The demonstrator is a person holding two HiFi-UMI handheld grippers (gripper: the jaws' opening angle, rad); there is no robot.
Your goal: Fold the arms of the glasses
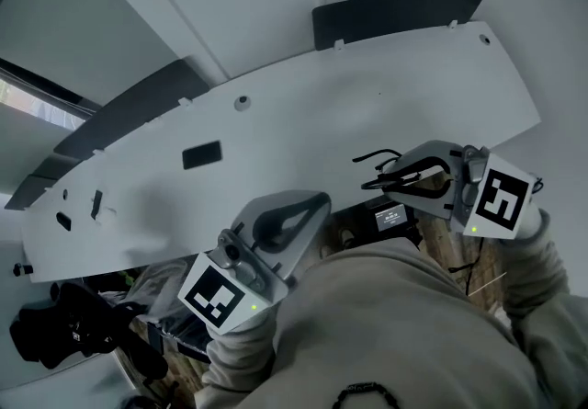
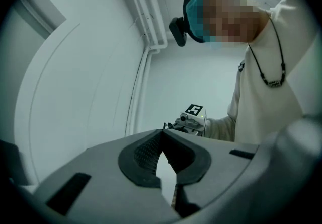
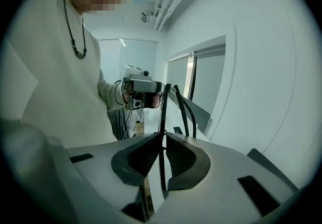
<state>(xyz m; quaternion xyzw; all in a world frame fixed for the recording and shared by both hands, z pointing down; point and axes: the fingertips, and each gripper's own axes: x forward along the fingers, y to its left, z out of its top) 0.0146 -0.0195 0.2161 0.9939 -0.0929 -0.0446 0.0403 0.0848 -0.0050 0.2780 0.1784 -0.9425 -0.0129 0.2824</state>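
Observation:
A pair of black glasses (image 1: 379, 170) hangs just above the near edge of the white table (image 1: 276, 113), with my right gripper (image 1: 401, 175) shut on it. In the right gripper view a thin black part of the glasses (image 3: 162, 117) stands upright, pinched between the pads, and the curved arms (image 3: 185, 109) stick out beyond the jaws. My left gripper (image 1: 315, 205) is to the left and nearer me, shut with nothing in it. In the left gripper view its tips (image 2: 162, 136) meet, and the right gripper (image 2: 193, 117) shows beyond them.
On the table lie a black rectangular block (image 1: 201, 155) and two small black pieces (image 1: 96, 204) at the far left. Dark panels (image 1: 395, 17) stand behind the table's far edge. A black bundle (image 1: 69, 332) sits low on the left. My pale sleeves fill the foreground.

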